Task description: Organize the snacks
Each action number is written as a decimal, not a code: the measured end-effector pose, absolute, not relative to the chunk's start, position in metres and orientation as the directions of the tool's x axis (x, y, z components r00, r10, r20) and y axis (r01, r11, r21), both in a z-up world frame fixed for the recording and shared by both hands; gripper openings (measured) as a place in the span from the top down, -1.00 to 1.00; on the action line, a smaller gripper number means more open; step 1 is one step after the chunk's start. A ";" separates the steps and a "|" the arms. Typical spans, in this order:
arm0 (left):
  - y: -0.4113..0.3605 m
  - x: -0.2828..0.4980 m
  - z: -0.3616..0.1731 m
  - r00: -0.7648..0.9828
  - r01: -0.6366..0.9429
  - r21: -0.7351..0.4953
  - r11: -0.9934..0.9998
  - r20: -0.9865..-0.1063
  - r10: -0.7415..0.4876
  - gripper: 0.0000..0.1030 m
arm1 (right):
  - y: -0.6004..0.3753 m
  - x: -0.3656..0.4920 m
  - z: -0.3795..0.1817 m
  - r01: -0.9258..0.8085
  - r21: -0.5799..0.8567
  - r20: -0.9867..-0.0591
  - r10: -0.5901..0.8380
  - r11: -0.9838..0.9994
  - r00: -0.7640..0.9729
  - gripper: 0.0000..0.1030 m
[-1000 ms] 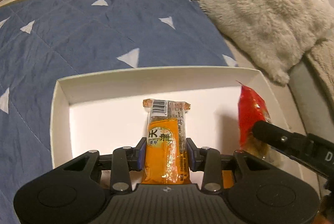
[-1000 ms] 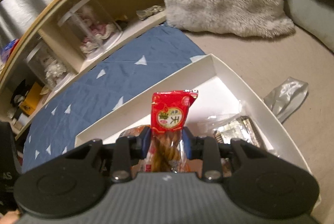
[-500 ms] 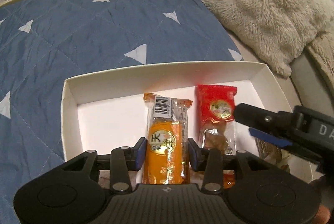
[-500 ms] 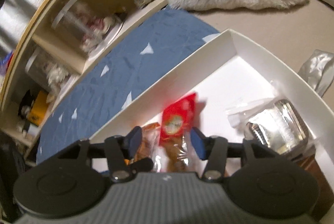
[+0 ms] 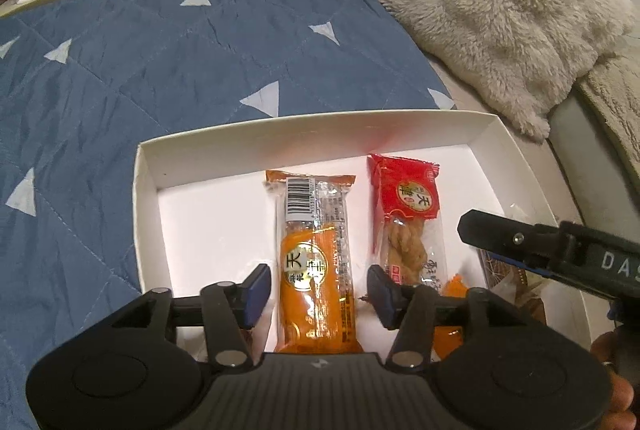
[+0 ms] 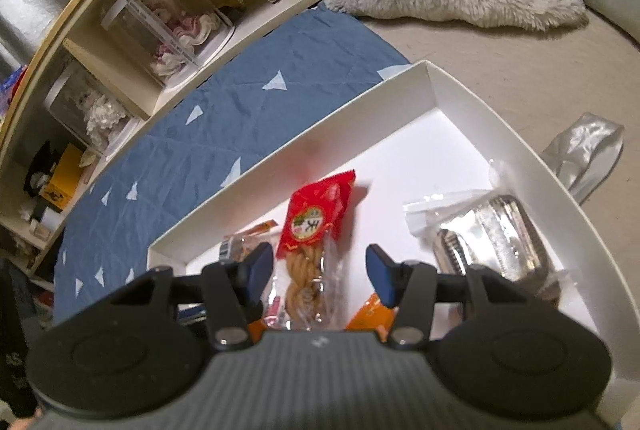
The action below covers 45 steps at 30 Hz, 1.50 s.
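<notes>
An orange snack pack (image 5: 314, 250) lies flat in the white box (image 5: 148, 197). My left gripper (image 5: 320, 288) straddles its near end, jaws opening, pads clear of the wrapper. Beside it on the right lies a red snack pack (image 5: 406, 207) with a twisted pastry showing through. In the right wrist view the same red snack pack (image 6: 316, 222) lies between the pads of my right gripper (image 6: 318, 274), which stands open and does not press on it. The right gripper's finger (image 5: 504, 238) shows at the right edge of the left wrist view.
A silver foil pack (image 6: 496, 234) lies in the box's right part, another silver wrapper (image 6: 584, 153) outside it. The box sits on a blue quilt (image 5: 160, 69) with white triangles. A fluffy cushion (image 5: 512, 5) is at the back right, a shelf (image 6: 132, 41) with clear cases behind.
Both grippers have let go: the left's jaws spread off the orange pack, the right's off the red pack, which was lowered flat into the box beside the orange one.
</notes>
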State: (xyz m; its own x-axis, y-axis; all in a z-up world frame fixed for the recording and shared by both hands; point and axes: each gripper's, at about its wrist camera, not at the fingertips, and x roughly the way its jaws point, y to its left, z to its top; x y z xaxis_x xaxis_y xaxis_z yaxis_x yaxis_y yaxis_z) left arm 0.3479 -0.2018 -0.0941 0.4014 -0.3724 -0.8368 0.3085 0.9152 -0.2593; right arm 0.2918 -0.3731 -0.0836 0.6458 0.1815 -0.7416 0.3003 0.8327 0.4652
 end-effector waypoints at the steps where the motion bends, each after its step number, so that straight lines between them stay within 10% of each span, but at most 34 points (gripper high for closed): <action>1: -0.202 0.346 -0.092 0.403 0.310 -0.258 0.915 -0.836 -0.372 -0.10 | -0.372 0.290 -0.082 0.292 0.453 -0.742 0.175 0.842 0.648 -0.14; 22: -0.161 0.288 -0.038 0.468 0.278 -0.226 0.934 -0.817 -0.337 -1.00 | -0.345 0.250 -0.038 0.254 0.270 -0.750 0.037 0.929 0.661 -0.81; 45: -0.107 0.171 0.071 0.672 0.276 -0.180 0.944 -0.666 -0.323 -1.00 | -0.309 0.144 0.060 0.162 0.212 -0.706 0.036 0.964 0.708 -0.99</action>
